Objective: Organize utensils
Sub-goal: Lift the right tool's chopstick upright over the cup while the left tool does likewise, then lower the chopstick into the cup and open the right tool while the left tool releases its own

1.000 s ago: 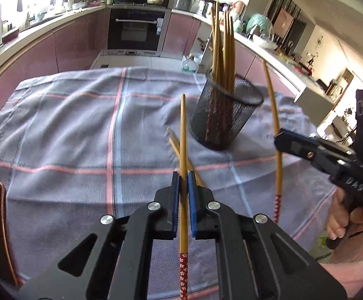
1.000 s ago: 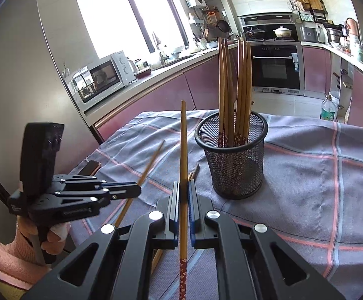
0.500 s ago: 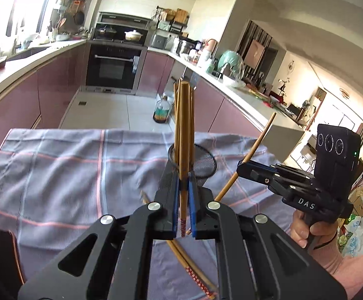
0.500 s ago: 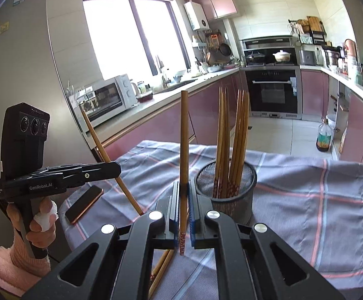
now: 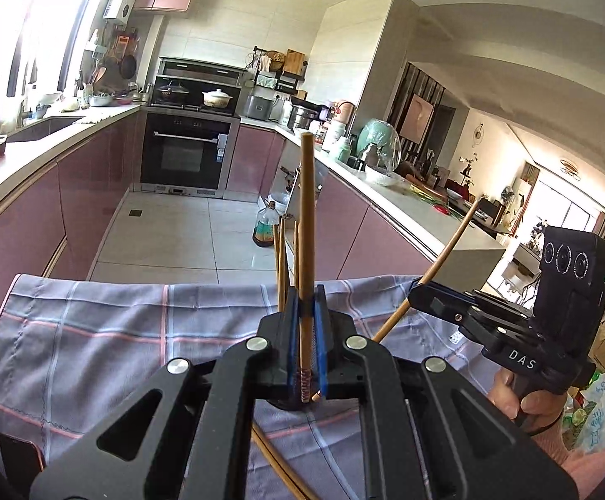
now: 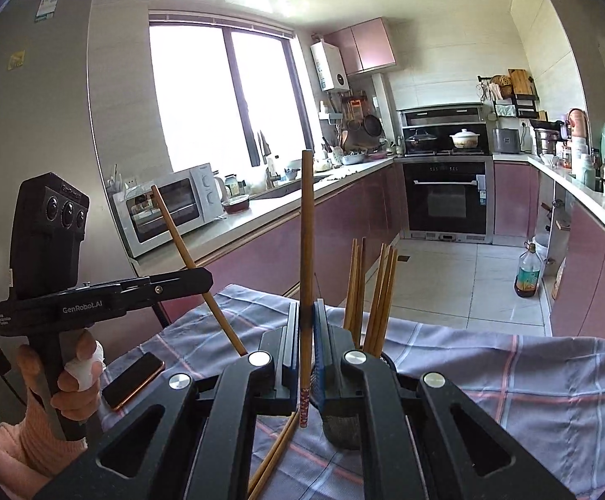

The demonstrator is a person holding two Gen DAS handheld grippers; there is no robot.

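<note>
My left gripper (image 5: 306, 333) is shut on a wooden chopstick (image 5: 306, 208) that stands upright between its blue pads. My right gripper (image 6: 306, 333) is shut on another upright chopstick (image 6: 306, 229). Each gripper shows in the other's view, held above the table: the right gripper (image 5: 417, 291) with its chopstick (image 5: 448, 250) slanted, the left gripper (image 6: 206, 277) likewise. The black mesh holder (image 6: 342, 429) sits mostly hidden behind my fingers, with several chopsticks (image 6: 379, 291) standing in it. Two loose chopsticks (image 6: 275, 458) lie on the checked cloth (image 6: 511, 375).
A dark phone (image 6: 133, 379) lies near the cloth's left edge. Kitchen counters run along both sides beyond the table, an oven stands at the back, and an oil bottle (image 6: 527, 275) stands on the floor.
Both grippers have risen with their chopsticks, lifting them off the cloth. The views tilted upward, so the mesh holder dropped low in the picture behind the fingers.
</note>
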